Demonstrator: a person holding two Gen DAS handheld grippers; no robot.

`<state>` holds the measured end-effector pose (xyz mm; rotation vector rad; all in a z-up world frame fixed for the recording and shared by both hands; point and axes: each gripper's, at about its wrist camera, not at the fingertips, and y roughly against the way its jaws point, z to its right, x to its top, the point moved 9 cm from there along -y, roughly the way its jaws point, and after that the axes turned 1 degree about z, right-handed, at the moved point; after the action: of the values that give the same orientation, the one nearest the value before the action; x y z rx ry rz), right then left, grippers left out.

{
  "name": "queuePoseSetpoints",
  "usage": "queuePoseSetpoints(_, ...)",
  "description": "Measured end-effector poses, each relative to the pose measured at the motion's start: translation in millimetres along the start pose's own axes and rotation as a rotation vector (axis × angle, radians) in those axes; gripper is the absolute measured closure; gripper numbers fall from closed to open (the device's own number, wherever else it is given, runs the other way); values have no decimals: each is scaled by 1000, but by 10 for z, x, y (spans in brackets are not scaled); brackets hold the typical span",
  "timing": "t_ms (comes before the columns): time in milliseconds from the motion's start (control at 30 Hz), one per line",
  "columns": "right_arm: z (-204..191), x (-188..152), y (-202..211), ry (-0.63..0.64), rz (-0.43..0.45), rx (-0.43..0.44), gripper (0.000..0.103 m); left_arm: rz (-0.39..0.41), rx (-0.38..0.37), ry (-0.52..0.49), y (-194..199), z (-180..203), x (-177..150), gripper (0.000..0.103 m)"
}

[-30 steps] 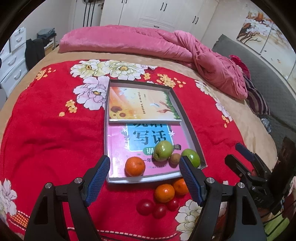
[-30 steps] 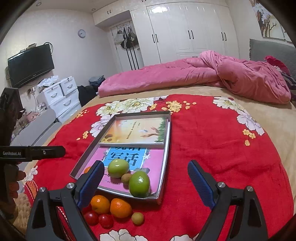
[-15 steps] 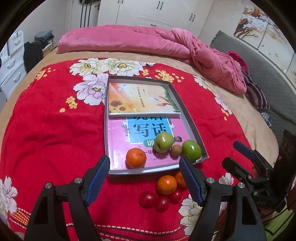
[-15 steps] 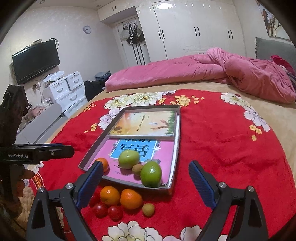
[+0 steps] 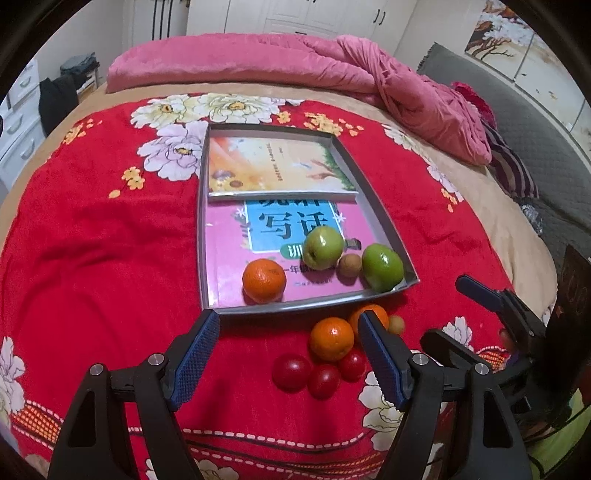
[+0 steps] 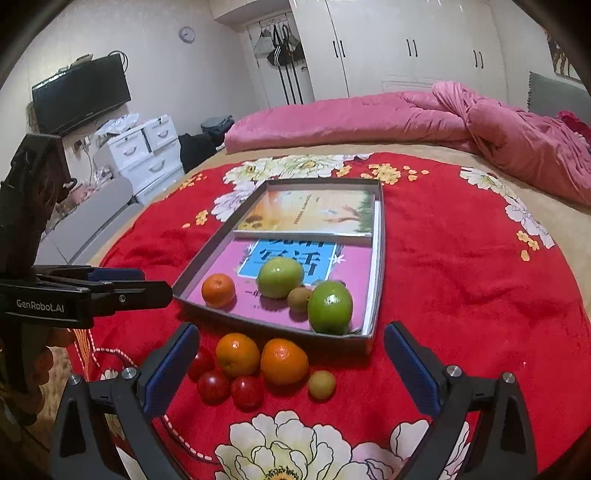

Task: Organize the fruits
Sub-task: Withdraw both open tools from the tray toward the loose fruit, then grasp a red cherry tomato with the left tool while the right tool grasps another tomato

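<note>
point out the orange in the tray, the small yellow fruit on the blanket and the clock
orange (image 6: 218, 290), right wrist view, middle of its peel
yellow fruit (image 6: 321, 384), right wrist view, its centre
clock (image 6: 187, 34), right wrist view, its face

A rumpled pink quilt (image 6: 424, 118) lies across the far bed — black television (image 6: 81, 94) on the wall, white drawers (image 6: 142, 149) beneath, round clock (image 6: 187, 34) above.

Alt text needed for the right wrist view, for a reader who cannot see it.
The open right claw hovers over loose fruit on a red floral blanket: two oranges, three tomatoes and a small yellowish fruit. Behind them a tray holds books, an orange, two green fruits and a small brown fruit.
</note>
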<state>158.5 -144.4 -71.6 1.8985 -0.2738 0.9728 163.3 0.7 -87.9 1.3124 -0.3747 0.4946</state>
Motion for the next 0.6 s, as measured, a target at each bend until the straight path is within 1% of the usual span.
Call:
queuePoseSetpoints(367, -117, -135, -50, 39, -42, 5, 2, -37, 5, -19, -23, -4, -120, 25)
queuePoseSetpoints(600, -198, -273, -109, 62, -89, 13, 2, -76, 15, -30, -67, -87, -301, 24)
